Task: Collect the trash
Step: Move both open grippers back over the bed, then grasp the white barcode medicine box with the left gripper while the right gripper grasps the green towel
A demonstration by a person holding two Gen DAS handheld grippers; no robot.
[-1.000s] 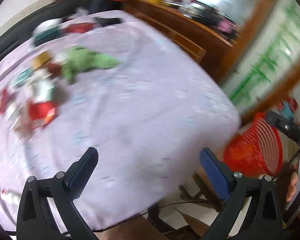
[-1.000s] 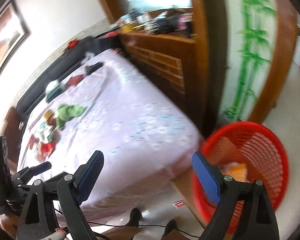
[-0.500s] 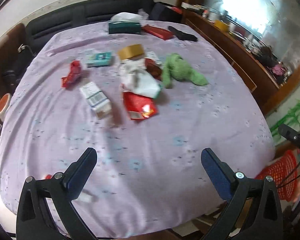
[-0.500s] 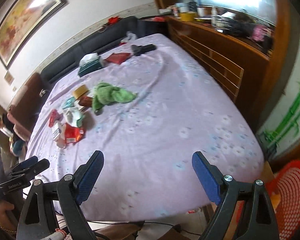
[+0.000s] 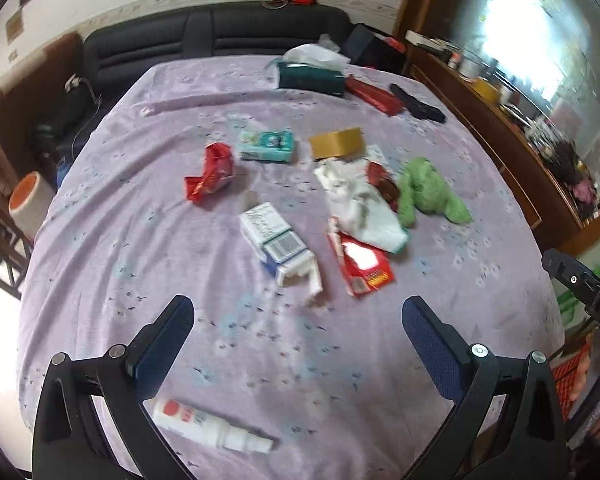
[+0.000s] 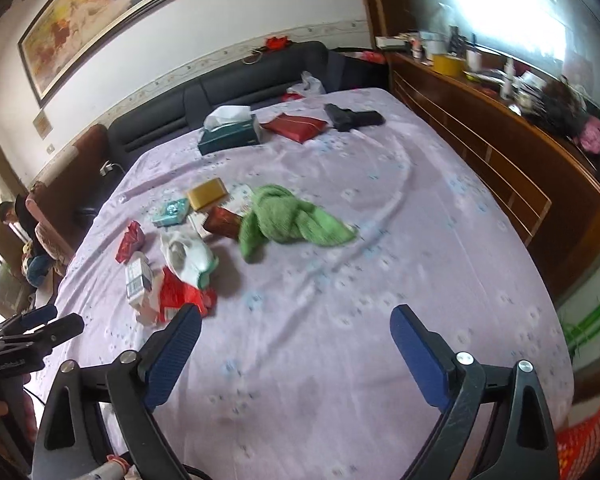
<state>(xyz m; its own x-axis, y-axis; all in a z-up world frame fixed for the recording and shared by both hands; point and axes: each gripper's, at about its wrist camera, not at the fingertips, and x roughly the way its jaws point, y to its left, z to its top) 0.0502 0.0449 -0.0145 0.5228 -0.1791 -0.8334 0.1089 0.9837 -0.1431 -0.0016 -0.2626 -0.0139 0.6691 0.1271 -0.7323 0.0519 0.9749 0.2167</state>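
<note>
Trash lies on a table with a purple cloth (image 5: 140, 216): an open white-and-blue carton (image 5: 278, 246), a red wrapper (image 5: 362, 264), a crumpled red packet (image 5: 210, 172), a white bag (image 5: 360, 204), a teal box (image 5: 266, 146) and a gold box (image 5: 336, 143). My left gripper (image 5: 298, 320) is open and empty, above the cloth just short of the carton. My right gripper (image 6: 296, 334) is open and empty, over the near cloth; the red wrapper (image 6: 180, 296) lies by its left finger. A red basket's rim (image 6: 592, 440) shows at lower right.
A green cloth (image 6: 284, 220), a teal tissue box (image 6: 230, 134), a red pouch (image 6: 296, 126) and a black object (image 6: 352, 118) lie farther back. A white spray bottle (image 5: 212, 424) lies at the near edge. A dark sofa (image 6: 220, 88) is behind, a wooden sideboard (image 6: 500, 136) to the right.
Both grippers have swung left from the red basket to face the table. The trash pile has come closer and nearer the centre in both views. Both stay open.
</note>
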